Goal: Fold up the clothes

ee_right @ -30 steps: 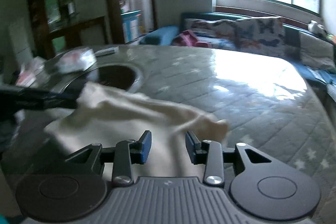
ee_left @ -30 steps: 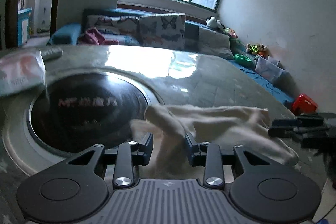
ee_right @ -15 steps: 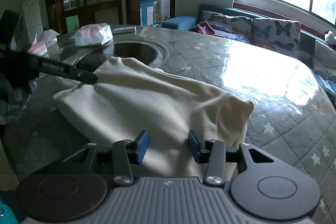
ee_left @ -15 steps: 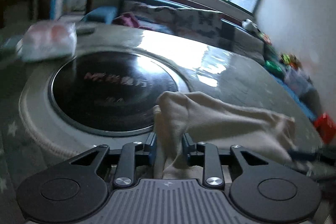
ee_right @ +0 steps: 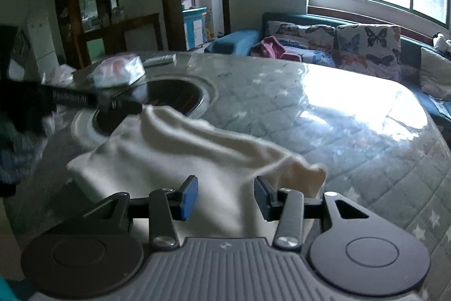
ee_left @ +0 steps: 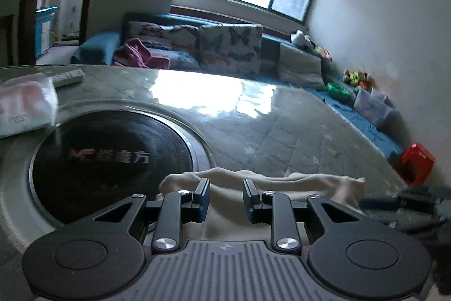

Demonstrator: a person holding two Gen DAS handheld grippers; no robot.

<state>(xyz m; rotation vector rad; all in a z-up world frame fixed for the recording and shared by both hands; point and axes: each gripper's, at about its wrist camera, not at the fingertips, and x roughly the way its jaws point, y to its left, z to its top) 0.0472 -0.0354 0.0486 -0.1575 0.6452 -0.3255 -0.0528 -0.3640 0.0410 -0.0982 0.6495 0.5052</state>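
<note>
Cream garment (ee_right: 174,160) lies doubled, rumpled, on the table (ee_right: 352,131); fold under way, I judge. Your left gripper (ee_left: 226,198) and right gripper (ee_right: 225,195) gape, empty. Flatten it.

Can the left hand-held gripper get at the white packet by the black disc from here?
Probably yes: the left hand-held gripper is open over the cream garment, and only the bare black disc lies before the white packet.

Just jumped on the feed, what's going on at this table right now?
A person with two handheld grippers is folding a cream garment on the quilted table. The left gripper and right gripper both stand open over the cloth, gripping nothing. The garment lies rumpled beside the round black cooktop.
</note>
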